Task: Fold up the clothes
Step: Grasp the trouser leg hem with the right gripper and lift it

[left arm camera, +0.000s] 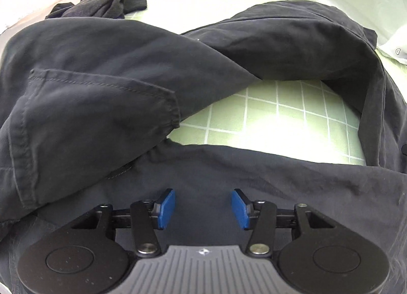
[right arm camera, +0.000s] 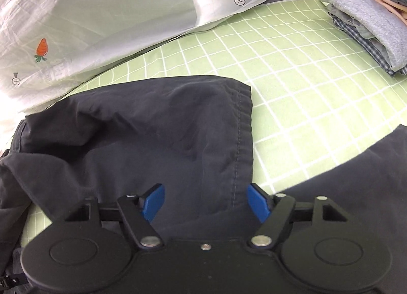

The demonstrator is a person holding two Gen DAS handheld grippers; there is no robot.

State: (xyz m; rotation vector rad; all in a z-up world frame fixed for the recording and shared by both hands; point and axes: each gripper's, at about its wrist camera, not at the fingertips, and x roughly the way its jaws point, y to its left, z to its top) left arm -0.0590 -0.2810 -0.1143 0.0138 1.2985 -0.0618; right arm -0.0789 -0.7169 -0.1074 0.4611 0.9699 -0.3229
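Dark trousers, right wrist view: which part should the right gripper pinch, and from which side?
Probably the stitched hem of the dark trousers, approached from the bare green checked sheet on its right. That edge lies flat and exposed; the right gripper is open just short of it.

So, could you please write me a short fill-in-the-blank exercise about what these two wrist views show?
1. Both the left gripper and the right gripper hover with jaws ____.
2. The dark trousers lie on a sheet that is light ____ with a white grid.
3. The white cloth carries a small orange ____ print.
4. The folded clothes stack sits at the far ____ of the right wrist view.

Missing words: open; green; carrot; right
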